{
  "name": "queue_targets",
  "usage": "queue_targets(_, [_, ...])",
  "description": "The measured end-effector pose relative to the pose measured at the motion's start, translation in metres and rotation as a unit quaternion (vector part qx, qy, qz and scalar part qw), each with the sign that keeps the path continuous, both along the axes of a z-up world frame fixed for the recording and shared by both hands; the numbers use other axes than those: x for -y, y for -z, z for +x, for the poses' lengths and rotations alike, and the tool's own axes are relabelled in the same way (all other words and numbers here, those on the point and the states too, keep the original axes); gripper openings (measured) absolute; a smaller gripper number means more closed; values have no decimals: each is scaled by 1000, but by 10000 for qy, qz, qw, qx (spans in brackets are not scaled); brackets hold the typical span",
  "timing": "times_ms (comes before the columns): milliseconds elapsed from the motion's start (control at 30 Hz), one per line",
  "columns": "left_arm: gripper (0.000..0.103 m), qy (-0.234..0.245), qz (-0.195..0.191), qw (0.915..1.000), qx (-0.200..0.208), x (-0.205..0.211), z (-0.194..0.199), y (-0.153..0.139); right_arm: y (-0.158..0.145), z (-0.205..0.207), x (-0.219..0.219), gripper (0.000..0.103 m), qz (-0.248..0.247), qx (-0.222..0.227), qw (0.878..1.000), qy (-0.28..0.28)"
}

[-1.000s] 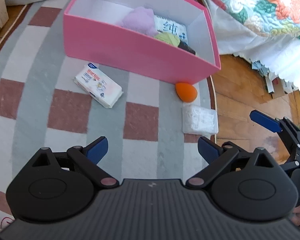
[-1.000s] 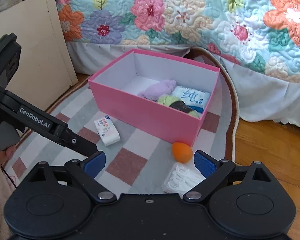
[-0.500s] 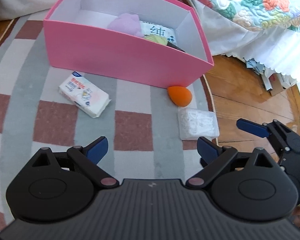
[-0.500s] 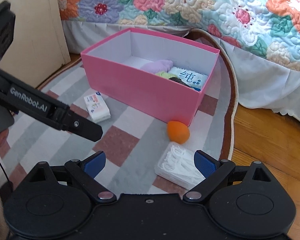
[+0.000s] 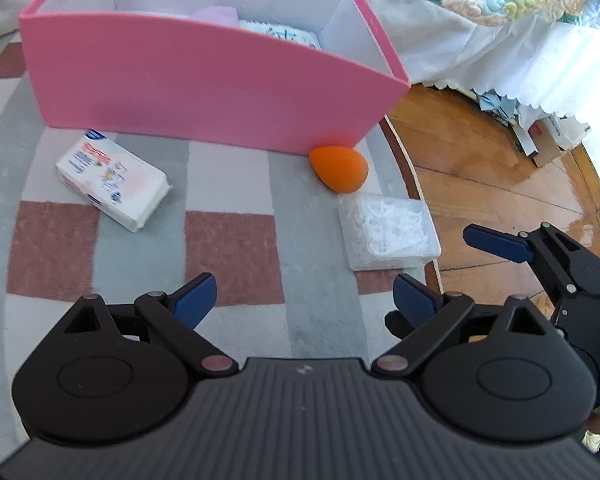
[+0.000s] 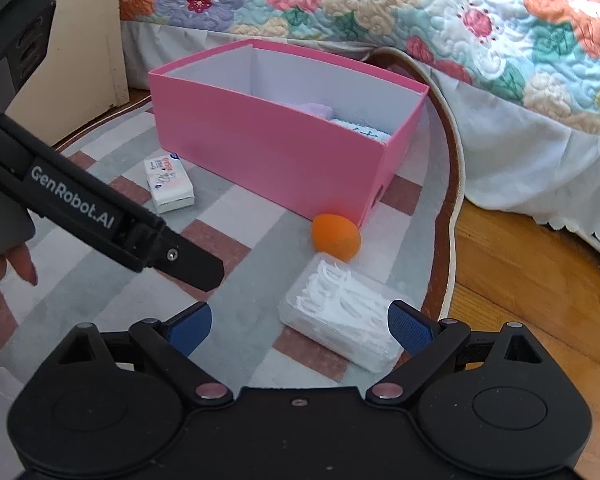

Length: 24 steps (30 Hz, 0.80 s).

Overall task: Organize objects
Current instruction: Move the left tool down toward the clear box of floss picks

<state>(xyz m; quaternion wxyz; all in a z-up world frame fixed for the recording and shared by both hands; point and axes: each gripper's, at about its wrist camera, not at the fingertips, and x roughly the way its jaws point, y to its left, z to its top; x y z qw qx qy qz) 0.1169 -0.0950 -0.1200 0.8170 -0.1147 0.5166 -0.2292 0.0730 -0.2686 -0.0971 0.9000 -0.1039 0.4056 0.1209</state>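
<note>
Bedding: floral quilt (image 6: 440, 12) with white skirt, at the far edge of the scene, not part of the sorting.

Rug (image 5: 228, 248), checked grey, white and rust, round-edged, on a wooden floor (image 5: 492, 184); bears everything listed below.

Pink box (image 5: 204, 92), open-topped, white inside, already holding a lilac soft item and a printed packet; further contents hidden behind the near wall.

Tissue pack (image 5: 112, 182), white, lying flat just before the box's near wall, apart from it.

Clear plastic case (image 6: 342, 312) of white picks, flat at the rug's edge, directly ahead of the right gripper.

Orange sponge (image 5: 339, 168), egg-shaped, at the box's near corner, just beside the case.

Left gripper (image 5: 304, 300): jaws spread wide, nothing between them, above bare rug between pack and case.

Right gripper (image 6: 300, 328): jaws likewise apart, empty, the case lying just beyond them.

Step in hand, as judged: approach for pick-up, three items not yet boxed. Next move likely calls for lowering the right jaws astride the case and closing across its narrow width.
</note>
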Motion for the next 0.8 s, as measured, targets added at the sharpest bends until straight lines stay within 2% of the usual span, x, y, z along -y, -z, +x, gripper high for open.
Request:
queue_targets(200, [91, 182, -310, 9993, 123, 10, 0, 6, 15, 4, 14, 97, 108, -118, 9996, 246])
queue_targets(433, [91, 279, -218, 9990, 264, 26, 7, 15, 27, 9, 29, 97, 412, -420, 9975, 401])
queue_targets(600, [79, 368, -303, 9985, 253, 35, 14, 26, 33, 14, 40, 97, 647, -470, 9951, 586])
queue_targets(700, [71, 289, -674, 9972, -165, 38, 23, 37, 38, 20, 45, 97, 737, -491, 9939, 656])
queue_targets(800, [64, 218, -852, 9960, -168, 41, 28, 39, 43, 26, 48, 97, 856, -529, 9925, 693])
